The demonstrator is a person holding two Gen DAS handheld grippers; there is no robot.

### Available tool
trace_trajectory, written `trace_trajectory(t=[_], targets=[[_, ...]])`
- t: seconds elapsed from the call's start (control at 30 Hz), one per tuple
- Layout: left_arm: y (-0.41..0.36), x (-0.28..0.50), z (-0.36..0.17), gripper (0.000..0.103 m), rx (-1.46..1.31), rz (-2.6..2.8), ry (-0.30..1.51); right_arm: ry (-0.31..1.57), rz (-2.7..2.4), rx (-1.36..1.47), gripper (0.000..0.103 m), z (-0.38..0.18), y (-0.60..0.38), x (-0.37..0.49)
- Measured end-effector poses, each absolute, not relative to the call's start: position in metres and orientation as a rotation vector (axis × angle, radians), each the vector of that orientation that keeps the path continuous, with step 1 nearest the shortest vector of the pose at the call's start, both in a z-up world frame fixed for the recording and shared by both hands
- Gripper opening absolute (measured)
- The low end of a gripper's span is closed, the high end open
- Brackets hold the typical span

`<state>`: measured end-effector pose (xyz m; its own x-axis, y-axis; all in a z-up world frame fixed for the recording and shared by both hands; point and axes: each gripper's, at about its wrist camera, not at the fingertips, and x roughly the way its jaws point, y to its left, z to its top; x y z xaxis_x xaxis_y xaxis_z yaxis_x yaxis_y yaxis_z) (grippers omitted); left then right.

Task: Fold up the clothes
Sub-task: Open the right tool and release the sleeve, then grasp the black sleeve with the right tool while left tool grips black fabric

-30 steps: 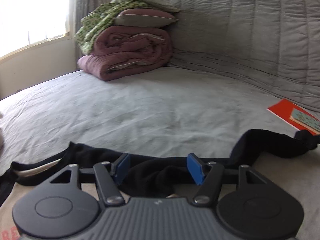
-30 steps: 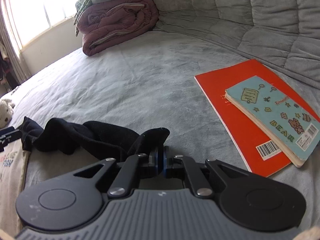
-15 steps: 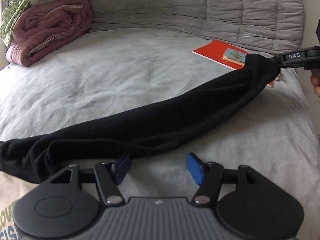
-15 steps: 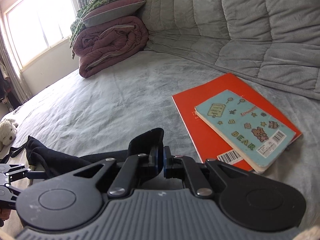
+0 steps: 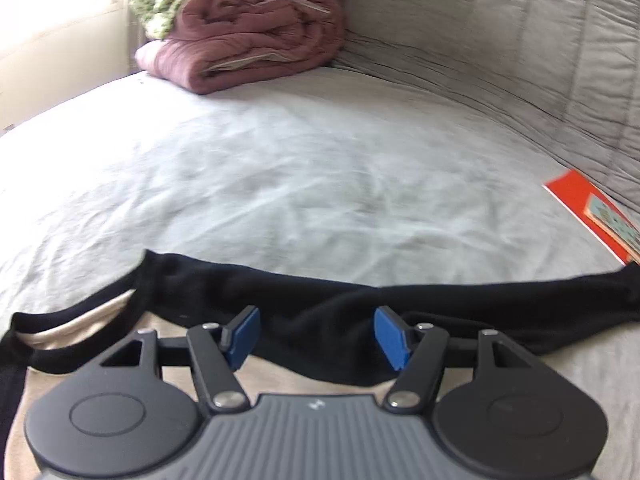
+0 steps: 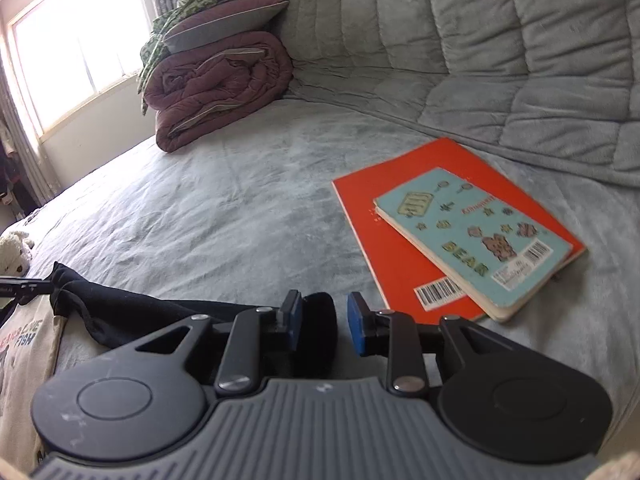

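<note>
A black garment (image 5: 360, 300) lies in a long band across the grey bed (image 5: 300, 168), over the edge of a beige printed garment (image 5: 80, 312). My left gripper (image 5: 316, 334) is open just above the black cloth, holding nothing. In the right wrist view the black garment (image 6: 120, 312) runs left from my right gripper (image 6: 324, 324), which is open with the cloth's end (image 6: 320, 320) lying loose between the blue pads. The beige garment (image 6: 28, 344) shows at the lower left.
A red book (image 6: 400, 264) with a pale blue notebook (image 6: 472, 232) on top lies right of the cloth, also in the left wrist view (image 5: 592, 208). A rolled maroon duvet (image 5: 248, 36) with pillows sits at the back. A white plush toy (image 6: 14, 252) lies far left.
My right gripper has opened and released the black garment's end. The garment, held stretched and raised half a second ago, now lies on the bed. My left gripper stays open.
</note>
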<state>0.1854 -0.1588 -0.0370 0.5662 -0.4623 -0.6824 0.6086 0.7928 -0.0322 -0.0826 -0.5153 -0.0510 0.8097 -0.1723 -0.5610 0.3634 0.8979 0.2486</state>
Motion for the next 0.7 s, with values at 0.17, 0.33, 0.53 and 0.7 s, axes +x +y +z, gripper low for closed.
trace_trajectory(t=[0.17, 0.33, 0.53, 0.7], targets=[[-0.132, 0.227, -0.039, 0.065, 0.178, -0.470, 0.699, 0.619, -0.160, 0.254, 0.030, -0.053, -0.491, -0.040], [-0.119, 0.259, -0.046, 0.065, 0.171, -0.380, 0.692, 0.724, -0.079, 0.163, 0.030, -0.067, -0.477, -0.002], [-0.123, 0.285, -0.058, 0.064, 0.182, -0.389, 0.723, 0.831, -0.018, 0.057, 0.032, -0.076, -0.469, 0.013], [-0.130, 0.292, -0.073, 0.041, 0.181, -0.442, 0.767, 0.876, 0.028, -0.045, 0.012, -0.075, -0.456, 0.018]])
